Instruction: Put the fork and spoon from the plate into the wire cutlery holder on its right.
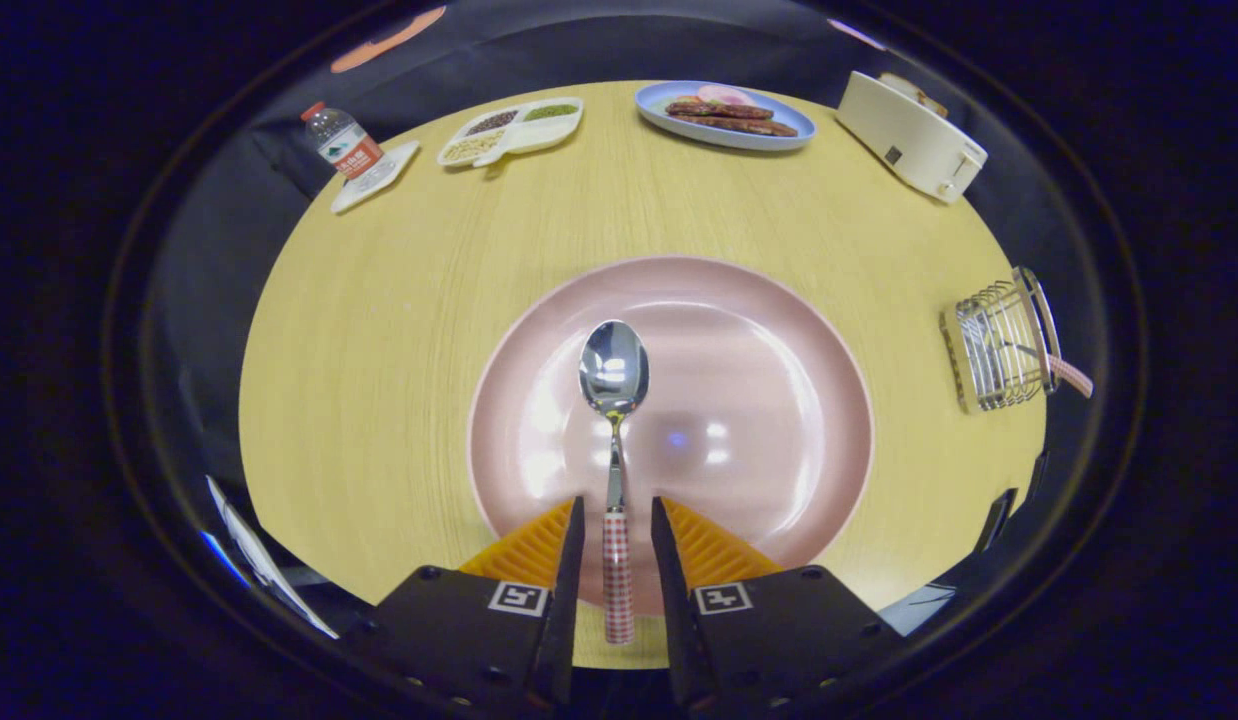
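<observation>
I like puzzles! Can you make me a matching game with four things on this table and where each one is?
Things:
1. shiny metal spoon with a red checked handle
2. wire cutlery holder
3. clear plastic water bottle
4. cream toaster

Places:
A. far corner, beyond the holder
B. on a white coaster
C. on the pink round plate, handle between the hand-held gripper fingers
D. right of the plate

Pairs: 1-C, 2-D, 3-B, 4-A

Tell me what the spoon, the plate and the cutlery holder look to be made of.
Spoon: polished metal bowl with mirror glints, checked handle probably plastic, lying between the open tongs. Plate: glossy pink, ceramic or melamine. Cutlery holder: thin shiny metal wire.
</observation>
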Demonstrator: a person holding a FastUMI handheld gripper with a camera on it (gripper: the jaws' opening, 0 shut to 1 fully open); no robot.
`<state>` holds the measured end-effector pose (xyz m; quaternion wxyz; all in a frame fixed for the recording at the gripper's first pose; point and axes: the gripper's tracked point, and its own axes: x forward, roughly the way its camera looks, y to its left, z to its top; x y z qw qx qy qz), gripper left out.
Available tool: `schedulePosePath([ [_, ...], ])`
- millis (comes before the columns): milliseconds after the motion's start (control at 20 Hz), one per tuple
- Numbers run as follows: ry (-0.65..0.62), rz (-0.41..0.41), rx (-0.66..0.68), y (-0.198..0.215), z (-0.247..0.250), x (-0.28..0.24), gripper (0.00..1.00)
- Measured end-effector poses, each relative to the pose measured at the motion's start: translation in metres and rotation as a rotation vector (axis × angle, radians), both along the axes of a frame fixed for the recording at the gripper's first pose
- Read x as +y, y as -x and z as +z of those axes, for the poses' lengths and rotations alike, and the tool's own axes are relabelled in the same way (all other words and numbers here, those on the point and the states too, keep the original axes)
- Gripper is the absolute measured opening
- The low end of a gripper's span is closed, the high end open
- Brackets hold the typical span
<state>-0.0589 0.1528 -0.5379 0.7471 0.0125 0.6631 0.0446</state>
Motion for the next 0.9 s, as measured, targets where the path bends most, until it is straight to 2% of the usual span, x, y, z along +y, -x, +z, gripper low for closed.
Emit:
schedulePosePath([
  [50, 0.006, 0.007, -0.002, 0.001, -0.001, -0.003, 0.39],
  [200, 0.005, -0.001, 0.005, 0.002, -0.003, -0.005, 0.06],
  [350, -0.018, 0.022, 0.007, 0.006, 0.002, -0.009, 0.06],
  [400, -0.028, 0.032, 0.02, 0.009, 0.001, -0.011, 0.01],
  [900, -0.102, 0.074, 0.016, -0.002, 0.084, -0.062, 0.01],
])
